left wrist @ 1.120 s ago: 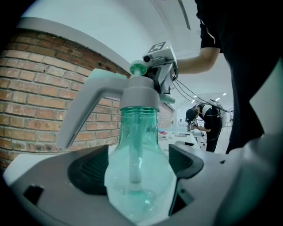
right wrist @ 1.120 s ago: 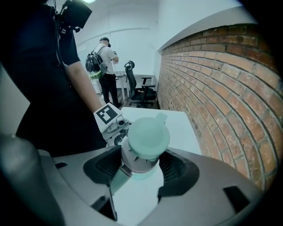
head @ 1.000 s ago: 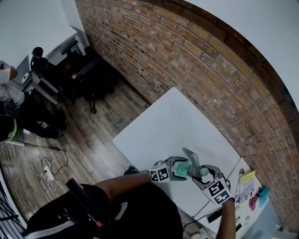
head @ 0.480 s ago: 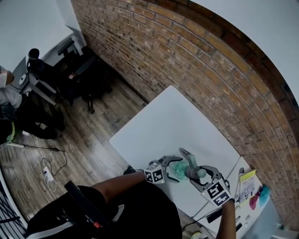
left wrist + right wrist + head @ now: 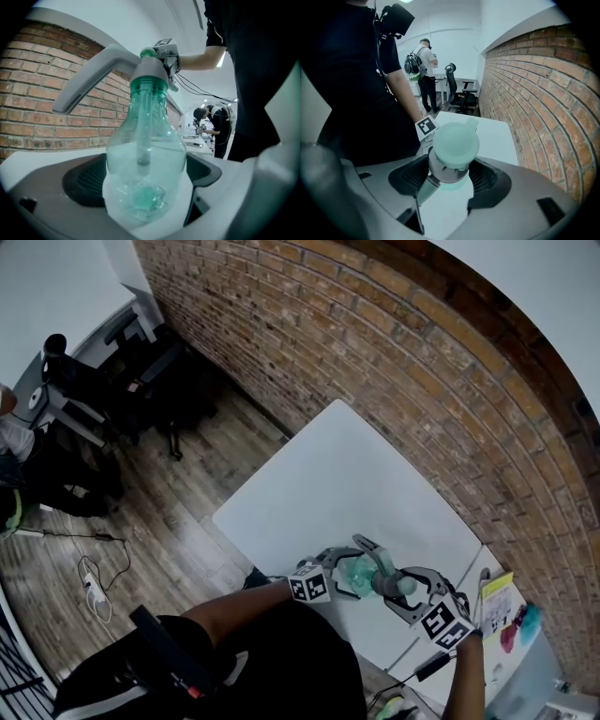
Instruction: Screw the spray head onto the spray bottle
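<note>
A clear green-tinted spray bottle (image 5: 145,159) is upright over the white table (image 5: 347,484), with its grey-and-green spray head (image 5: 150,70) on the neck and the long trigger pointing left. My left gripper (image 5: 143,180) is open around the bottle's belly. Its jaws have just been opening, and the bottle still stands between them. From above, my right gripper (image 5: 452,176) is shut on the spray head (image 5: 454,145), its pads pressing the grey collar. In the head view both grippers, left gripper (image 5: 359,568) and right gripper (image 5: 394,582), meet at the bottle (image 5: 361,570) near the table's front edge.
A brick wall (image 5: 403,362) runs along the table's far side. A second table at the right carries a yellow pad (image 5: 495,607) and small items. Office chairs (image 5: 461,96) and a person with a backpack (image 5: 423,70) are farther back on the wooden floor.
The left gripper's jaws have spread wider around the bottle, and that gripper has sunk a little. The right gripper keeps its hold on the spray head.
</note>
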The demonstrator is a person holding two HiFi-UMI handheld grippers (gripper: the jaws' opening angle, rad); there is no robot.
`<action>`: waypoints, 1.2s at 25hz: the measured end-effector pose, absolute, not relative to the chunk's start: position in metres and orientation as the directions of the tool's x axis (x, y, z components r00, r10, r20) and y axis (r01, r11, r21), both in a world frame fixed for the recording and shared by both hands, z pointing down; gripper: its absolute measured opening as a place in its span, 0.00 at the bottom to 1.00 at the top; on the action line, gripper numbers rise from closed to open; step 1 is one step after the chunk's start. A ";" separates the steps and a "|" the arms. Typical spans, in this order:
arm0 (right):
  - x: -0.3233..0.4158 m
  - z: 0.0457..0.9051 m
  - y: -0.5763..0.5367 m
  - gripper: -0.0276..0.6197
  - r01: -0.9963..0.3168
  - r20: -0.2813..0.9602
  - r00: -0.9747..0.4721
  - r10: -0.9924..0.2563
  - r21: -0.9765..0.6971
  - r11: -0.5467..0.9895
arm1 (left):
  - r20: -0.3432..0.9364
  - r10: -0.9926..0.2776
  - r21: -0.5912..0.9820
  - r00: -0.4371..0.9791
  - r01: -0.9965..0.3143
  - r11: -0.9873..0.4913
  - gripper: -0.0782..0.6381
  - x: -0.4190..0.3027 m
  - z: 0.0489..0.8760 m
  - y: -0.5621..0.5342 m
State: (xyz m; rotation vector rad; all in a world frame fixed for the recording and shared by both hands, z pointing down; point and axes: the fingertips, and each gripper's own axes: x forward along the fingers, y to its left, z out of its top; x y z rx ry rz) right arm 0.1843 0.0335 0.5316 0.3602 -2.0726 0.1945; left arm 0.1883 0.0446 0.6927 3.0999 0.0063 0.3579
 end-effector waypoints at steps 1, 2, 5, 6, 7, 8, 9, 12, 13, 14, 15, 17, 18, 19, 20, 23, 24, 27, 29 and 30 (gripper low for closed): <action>0.184 0.532 0.034 0.44 -0.320 0.866 -0.471 -0.167 0.009 0.947 | 0.224 0.008 0.021 0.975 0.004 -1.000 0.83 0.188 0.693 0.045; 0.185 0.532 0.034 0.44 -0.310 0.868 -0.471 -0.160 0.008 0.951 | 0.220 0.011 0.021 0.975 0.006 -1.000 0.83 0.189 0.693 0.045; 0.185 0.532 0.034 0.44 -0.280 0.871 -0.469 -0.143 0.007 0.960 | 0.209 0.011 0.019 0.978 0.007 -1.000 0.83 0.189 0.693 0.045; 0.185 0.532 0.034 0.44 -0.269 0.873 -0.468 -0.138 0.007 0.963 | 0.205 0.009 0.019 0.979 0.005 -1.000 0.83 0.189 0.693 0.046; 0.184 0.532 0.035 0.44 -0.259 0.873 -0.469 -0.131 0.006 0.966 | 0.202 0.008 0.022 0.979 0.003 -1.000 0.83 0.188 0.693 0.046; 0.184 0.532 0.035 0.44 -0.248 0.874 -0.470 -0.124 0.004 0.969 | 0.199 0.007 0.025 0.980 0.002 -1.000 0.83 0.188 0.693 0.046; 0.184 0.532 0.036 0.44 -0.234 0.876 -0.469 -0.117 0.005 0.972 | 0.198 0.007 0.026 0.980 0.001 -1.000 0.83 0.188 0.693 0.046; 0.185 0.531 0.037 0.44 -0.172 0.890 -0.447 -0.092 0.016 0.985 | 0.201 0.011 0.028 0.980 0.005 -1.000 0.83 0.187 0.692 0.046; 0.185 0.532 0.038 0.44 -0.144 0.897 -0.435 -0.081 0.020 0.989 | 0.202 0.013 0.028 0.979 0.008 -1.000 0.83 0.187 0.691 0.046; 0.185 0.533 0.039 0.44 -0.112 0.904 -0.421 -0.070 0.025 0.993 | 0.202 0.016 0.027 0.979 0.011 -1.000 0.83 0.186 0.691 0.046; 0.185 0.534 0.039 0.44 -0.079 0.911 -0.408 -0.058 0.028 0.996 | 0.202 0.018 0.027 0.979 0.013 -1.000 0.83 0.186 0.692 0.046; 0.185 0.535 0.038 0.44 -0.026 0.922 -0.385 -0.037 0.029 0.999 | 0.205 0.016 0.027 0.979 0.010 -1.000 0.83 0.185 0.692 0.045; 0.184 0.536 0.037 0.44 -0.013 0.926 -0.377 -0.031 0.028 1.000 | 0.208 0.013 0.028 0.978 0.008 -1.000 0.83 0.185 0.693 0.044; 0.184 0.536 0.037 0.44 -0.014 0.928 -0.372 -0.030 0.027 1.000 | 0.211 0.012 0.028 0.977 0.007 -1.000 0.83 0.185 0.693 0.043; 0.185 0.536 0.037 0.44 -0.033 0.929 -0.369 -0.035 0.025 0.999 | 0.213 0.013 0.028 0.977 0.007 -1.000 0.83 0.185 0.693 0.043; 0.186 0.532 0.035 0.44 -0.174 0.921 -0.381 -0.083 0.017 0.985 | 0.217 0.014 0.026 0.976 0.009 -1.000 0.83 0.188 0.694 0.044; 0.184 0.528 0.035 0.44 -0.232 0.914 -0.392 -0.110 0.018 0.973 | 0.220 0.014 0.027 0.975 0.008 -1.000 0.83 0.188 0.694 0.044; 0.185 0.515 0.030 0.44 -0.402 0.894 -0.393 -0.214 0.043 0.915 | 0.233 0.013 0.031 0.972 0.006 -1.000 0.83 0.187 0.694 0.045; 0.190 0.506 0.028 0.44 -0.528 0.884 -0.373 -0.284 0.050 0.848 | 0.238 0.012 0.031 0.971 0.005 -1.000 0.83 0.186 0.695 0.045; 0.192 0.503 0.027 0.44 -0.597 0.875 -0.368 -0.315 0.037 0.801 | 0.242 0.012 0.032 0.970 0.004 -0.999 0.83 0.186 0.695 0.045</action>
